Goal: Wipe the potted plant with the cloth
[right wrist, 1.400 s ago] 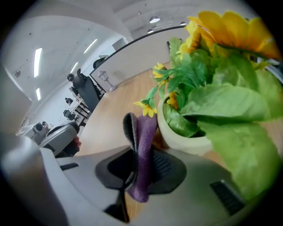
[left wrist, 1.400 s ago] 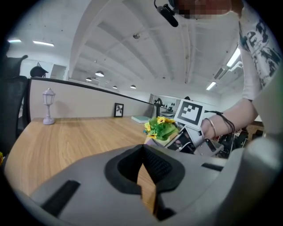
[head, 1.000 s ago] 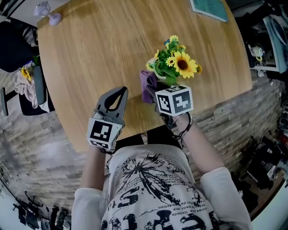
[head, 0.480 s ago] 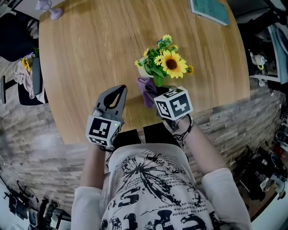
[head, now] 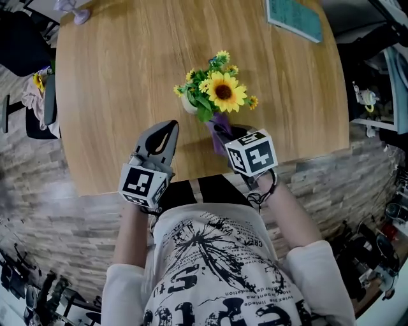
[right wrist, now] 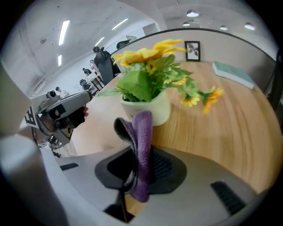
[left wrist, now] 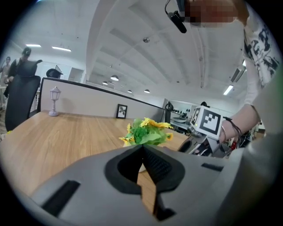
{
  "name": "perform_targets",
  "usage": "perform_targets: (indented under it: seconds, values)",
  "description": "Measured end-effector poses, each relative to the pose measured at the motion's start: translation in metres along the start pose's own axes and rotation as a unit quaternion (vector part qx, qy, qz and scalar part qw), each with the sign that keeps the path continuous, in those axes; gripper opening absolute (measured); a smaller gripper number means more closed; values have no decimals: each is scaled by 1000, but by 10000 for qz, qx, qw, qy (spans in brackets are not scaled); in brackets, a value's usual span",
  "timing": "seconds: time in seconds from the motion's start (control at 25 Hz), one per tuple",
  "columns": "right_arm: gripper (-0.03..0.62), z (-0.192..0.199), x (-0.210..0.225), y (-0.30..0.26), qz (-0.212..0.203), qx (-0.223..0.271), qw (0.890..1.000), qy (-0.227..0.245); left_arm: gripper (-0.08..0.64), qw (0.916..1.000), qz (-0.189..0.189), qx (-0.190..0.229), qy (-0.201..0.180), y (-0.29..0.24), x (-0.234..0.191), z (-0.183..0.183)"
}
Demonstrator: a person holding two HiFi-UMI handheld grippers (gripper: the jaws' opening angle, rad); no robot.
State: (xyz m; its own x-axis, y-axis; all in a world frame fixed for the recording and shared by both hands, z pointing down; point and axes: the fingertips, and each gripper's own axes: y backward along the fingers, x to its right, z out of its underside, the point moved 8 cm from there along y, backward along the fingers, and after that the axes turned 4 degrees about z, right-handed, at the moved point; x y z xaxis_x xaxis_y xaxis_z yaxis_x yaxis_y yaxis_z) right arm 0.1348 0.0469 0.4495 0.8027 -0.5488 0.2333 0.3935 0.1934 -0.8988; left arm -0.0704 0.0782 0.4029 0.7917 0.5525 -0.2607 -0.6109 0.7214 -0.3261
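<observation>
Sunflowers and green leaves are carried by the potted plant (head: 218,93), which is set upright in a pale pot (right wrist: 154,110) on the near half of the round wooden table (head: 121,76), slightly right of its middle. A purple cloth (right wrist: 142,141) is pinched between the jaws of the right gripper (right wrist: 139,165), which are closed on it; its folded upper end is raised towards the pot. From the head view the cloth (head: 220,126) is seen just beside the plant on its near right side, partly under the foliage. Whether it is pressed against the pot cannot be told.

The left gripper (head: 167,128) is held over the table's near edge, to the left of the plant and apart from it. Its jaws are brought fully together, and nothing is held between them.

A teal book (head: 294,15) is laid at the table's far right edge, and a small lamp figurine (head: 78,13) is placed at the far left. A small framed picture (left wrist: 121,111) is stood beyond the table's far side.
</observation>
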Motion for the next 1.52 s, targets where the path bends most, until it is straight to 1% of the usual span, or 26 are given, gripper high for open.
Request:
perform_targets:
  seconds: [0.08, 0.24, 0.36, 0.4, 0.48, 0.6, 0.72, 0.84, 0.88, 1.08, 1.28, 1.44, 1.52]
  values:
    - [81, 5, 17, 11, 281, 117, 9995, 40, 3, 10000, -25, -8, 9, -4, 4, 2]
    - [80, 2, 55, 30, 872, 468, 9951, -29, 3, 9995, -185, -162, -209, -16, 4, 7]
    - [80, -2, 71, 35, 1085, 662, 9919, -6, 5, 9990, -217, -172, -341, -25, 2, 12]
    - [80, -4, 74, 36, 1118, 711, 9912, 20, 32, 9992, -188, -123, -335, -28, 1, 14]
    - [80, -9, 79, 36, 1150, 796, 9901, 77, 211, 9995, -72, -45, -314, -36, -1, 15]
    - [80, -16, 84, 35, 1173, 939, 9885, 182, 338, 9984, 175, -50, -533, -48, -5, 15]
    - [80, -24, 87, 31, 1217, 1106, 9857, 366, 486, 9965, 469, -17, -691, -60, -10, 14]
    - [80, -32, 89, 27, 1222, 1248, 9834, 494, 576, 9933, 775, 34, -857, -73, -16, 10]
    - [80, -35, 90, 25, 1221, 1290, 9828, 503, 591, 9920, 863, 2, -922, -77, -19, 10]
    - [80, -43, 97, 16, 1247, 1426, 9809, 441, 591, 9830, 1343, -176, -1244, -97, -28, 13]
    - [80, -52, 106, 10, 1301, 1468, 9799, 360, 591, 9692, 1807, -517, -1588, -119, -33, 13]
    - [80, -57, 110, 9, 1348, 1502, 9787, 385, 591, 9608, 2056, -670, -1732, -133, -31, 13]
    - [80, -60, 111, 7, 1364, 1526, 9778, 441, 591, 9598, 2134, -632, -1710, -139, -29, 11]
